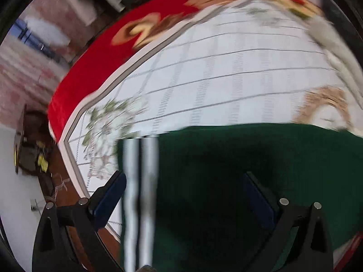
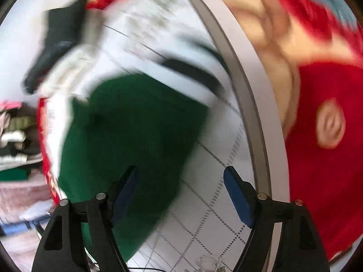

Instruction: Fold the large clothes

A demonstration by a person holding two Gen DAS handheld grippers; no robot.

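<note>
No legible text, label, brand, number or sign is showing in either wrist view. Motion blur is smearing every surface. Beside the green garment point(image 2: 127, 136), a red strip point(image 2: 48, 176) is carrying pale marks that might be lettering, but they are reading as nothing.

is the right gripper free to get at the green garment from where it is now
Probably yes. The right gripper is open and holds nothing, and the green garment lies flat on the checked cloth just ahead of it, with nothing between them.
</note>
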